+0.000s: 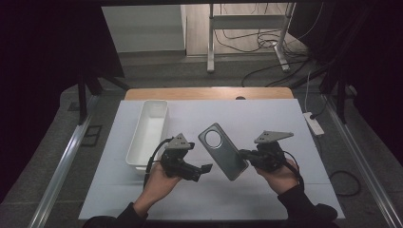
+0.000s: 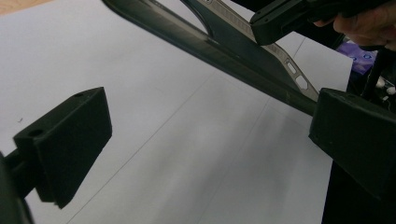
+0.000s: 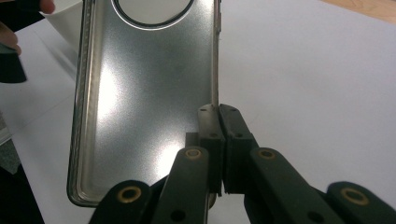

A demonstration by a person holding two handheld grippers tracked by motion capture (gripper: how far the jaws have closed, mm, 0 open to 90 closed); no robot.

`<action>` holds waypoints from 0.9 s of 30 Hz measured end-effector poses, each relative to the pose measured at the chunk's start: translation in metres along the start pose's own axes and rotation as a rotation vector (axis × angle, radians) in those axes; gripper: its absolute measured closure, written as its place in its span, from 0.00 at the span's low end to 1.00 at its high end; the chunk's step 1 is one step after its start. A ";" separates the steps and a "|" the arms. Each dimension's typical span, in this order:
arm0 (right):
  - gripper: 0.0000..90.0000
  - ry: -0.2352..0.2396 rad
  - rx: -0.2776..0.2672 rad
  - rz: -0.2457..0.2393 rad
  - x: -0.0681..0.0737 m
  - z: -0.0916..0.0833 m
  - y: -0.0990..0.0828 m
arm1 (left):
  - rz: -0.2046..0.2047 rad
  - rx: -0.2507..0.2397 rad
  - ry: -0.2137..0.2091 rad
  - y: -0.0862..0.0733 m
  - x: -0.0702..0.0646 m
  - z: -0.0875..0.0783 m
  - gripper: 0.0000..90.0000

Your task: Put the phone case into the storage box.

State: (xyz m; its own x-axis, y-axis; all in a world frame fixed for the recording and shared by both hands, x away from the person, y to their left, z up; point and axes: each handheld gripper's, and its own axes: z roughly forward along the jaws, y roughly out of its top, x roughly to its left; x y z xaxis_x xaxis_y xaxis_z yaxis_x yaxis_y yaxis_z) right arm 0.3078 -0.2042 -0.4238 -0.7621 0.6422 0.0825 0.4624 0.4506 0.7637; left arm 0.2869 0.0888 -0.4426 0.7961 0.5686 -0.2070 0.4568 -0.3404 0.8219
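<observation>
Both hands come in over the counter's near edge. Right gripper (image 1: 248,154) has its jaws pinching the side edge of a grey phone case (image 1: 223,151), held above the counter's middle. Left gripper (image 1: 203,169) has its jaws spread, close beside the case. White tray (image 1: 148,134) sits toward the left edge.

Along my left gripper (image 2: 205,154) I see its two black jaws standing wide apart, nothing between them. Under them lies the white sheet (image 2: 154,140) covering the tabletop, a bare strip of wood at its far left corner. A dark grey phone case (image 2: 224,49) slants edge-on above the sheet, its lower end just beside my right-hand jaw. The right gripper (image 2: 289,18) grips the case's upper edge, fingers (image 2: 369,25) behind it.
</observation>
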 end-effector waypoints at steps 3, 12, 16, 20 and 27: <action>0.99 0.008 0.002 -0.011 0.006 0.003 0.001 | -0.013 -0.001 -0.019 0.001 0.001 0.002 0.00; 0.99 0.018 -0.003 -0.026 0.015 0.009 0.002 | -0.026 0.007 -0.023 0.001 0.000 0.006 0.01; 0.99 0.025 -0.008 -0.030 0.019 0.011 0.003 | -0.032 0.010 -0.026 0.001 0.000 0.007 0.03; 0.99 0.032 -0.012 -0.032 0.022 0.014 0.004 | -0.042 0.014 -0.026 0.001 0.000 0.008 0.06; 0.99 0.030 -0.009 -0.043 0.025 0.016 0.004 | -0.088 0.022 -0.045 0.001 0.002 0.007 0.23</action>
State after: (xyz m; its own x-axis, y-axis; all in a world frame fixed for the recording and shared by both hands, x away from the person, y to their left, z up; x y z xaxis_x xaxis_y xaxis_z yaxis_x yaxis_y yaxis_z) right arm 0.2976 -0.1762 -0.4293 -0.7948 0.6030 0.0685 0.4246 0.4719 0.7727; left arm 0.2916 0.0841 -0.4464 0.7696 0.5627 -0.3018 0.5337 -0.3074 0.7878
